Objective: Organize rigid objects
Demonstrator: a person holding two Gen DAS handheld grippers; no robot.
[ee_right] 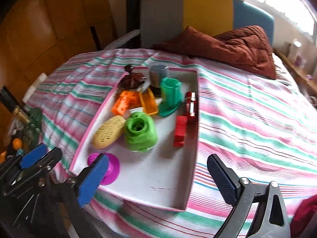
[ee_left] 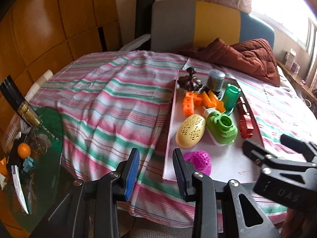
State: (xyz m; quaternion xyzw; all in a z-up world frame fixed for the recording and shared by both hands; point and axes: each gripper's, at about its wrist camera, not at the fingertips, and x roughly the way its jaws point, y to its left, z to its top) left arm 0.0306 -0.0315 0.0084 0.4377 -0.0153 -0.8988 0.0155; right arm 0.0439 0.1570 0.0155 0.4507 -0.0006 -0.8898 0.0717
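Observation:
A white tray with a pink rim [ee_left: 227, 158] [ee_right: 158, 170] lies on the striped cloth and holds several rigid toys. Among them are a yellow oval piece [ee_left: 191, 130] [ee_right: 109, 131], a light green part [ee_left: 222, 127] [ee_right: 139, 132], a red block [ee_left: 245, 127] [ee_right: 180, 130], an orange block [ee_left: 190, 103] [ee_right: 122, 103], a teal cup [ee_left: 230, 97] [ee_right: 170, 97] and a magenta knobbly piece [ee_left: 200, 160] [ee_right: 111, 170]. My left gripper [ee_left: 156, 168] hovers open at the tray's near left corner, holding nothing. My right gripper [ee_right: 158, 178] stands wide open above the tray's near end, empty.
A striped pink and green cloth [ee_left: 111, 103] covers the round table. A brown quilted cushion [ee_right: 233, 45] lies at the back before a grey, yellow and blue chair [ee_left: 198, 23]. A green glass side table [ee_left: 49, 138] with clutter and an orange [ee_left: 24, 149] stands at the left.

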